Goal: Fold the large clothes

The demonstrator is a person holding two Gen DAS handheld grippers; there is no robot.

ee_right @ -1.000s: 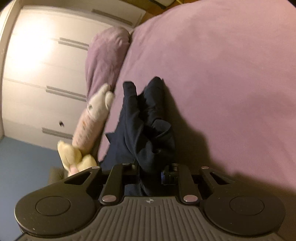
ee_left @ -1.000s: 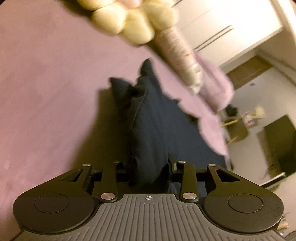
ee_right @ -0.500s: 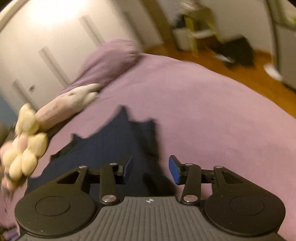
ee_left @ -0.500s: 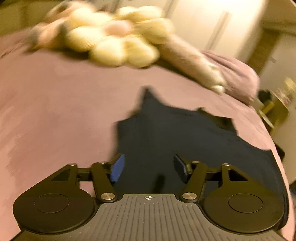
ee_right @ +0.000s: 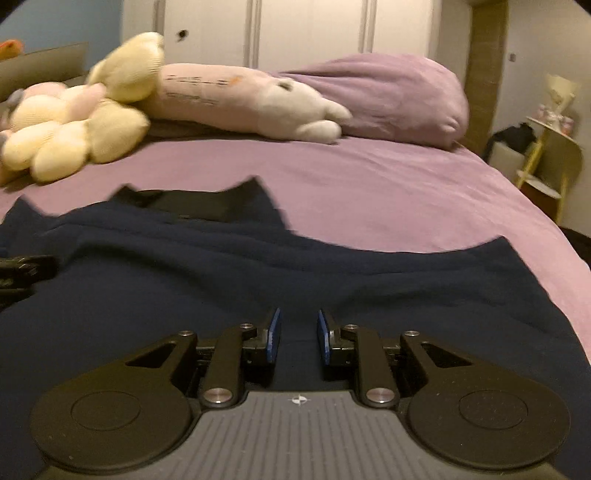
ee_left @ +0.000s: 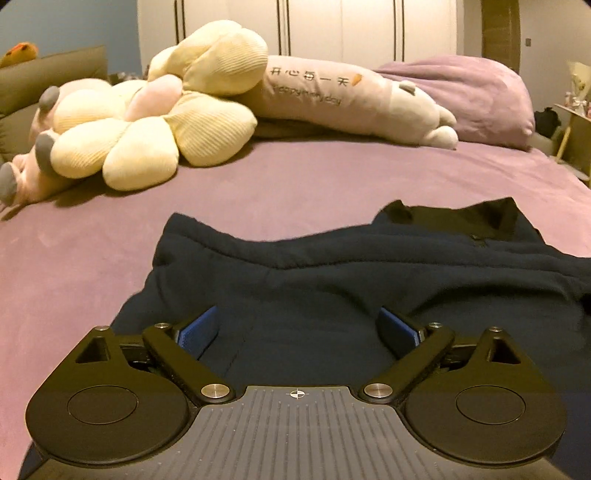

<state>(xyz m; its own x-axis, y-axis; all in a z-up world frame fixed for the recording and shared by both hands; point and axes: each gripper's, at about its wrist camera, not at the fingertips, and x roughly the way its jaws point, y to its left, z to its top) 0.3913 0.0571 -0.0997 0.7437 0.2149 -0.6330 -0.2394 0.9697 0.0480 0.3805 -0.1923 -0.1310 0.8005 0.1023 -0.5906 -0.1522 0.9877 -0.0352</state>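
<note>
With both tools empty, the dark navy garment [ee_left: 332,280] lies spread flat across the purple bed sheet [ee_left: 92,258], presumably laid out so edges can be found for the first fold. Left gripper [ee_left: 298,326] sits low over the cloth at 6 o'clock, jaws spread wide, blue pads [ee_left: 197,328] clear of fabric, nothing held. Right gripper [ee_right: 297,334] likewise at 6 o'clock of its view, jaws parted only narrowly, cloth showing in the gap but not pinched as far as I can tell. Garment [ee_right: 258,280] runs out toward 12, with a blacker collar or lining part [ee_right: 192,206] at its far edge. Beyond, at 10–11 o'clock, yellow flower plush [ee_left: 155,122]; at 12–1, long pink plush pillow [ee_left: 351,99]; purple pillow [ee_left: 472,96] at 1–2. These sit well apart, out of the folding area. White wardrobe [ee_left: 332,26] is farthest.
</note>
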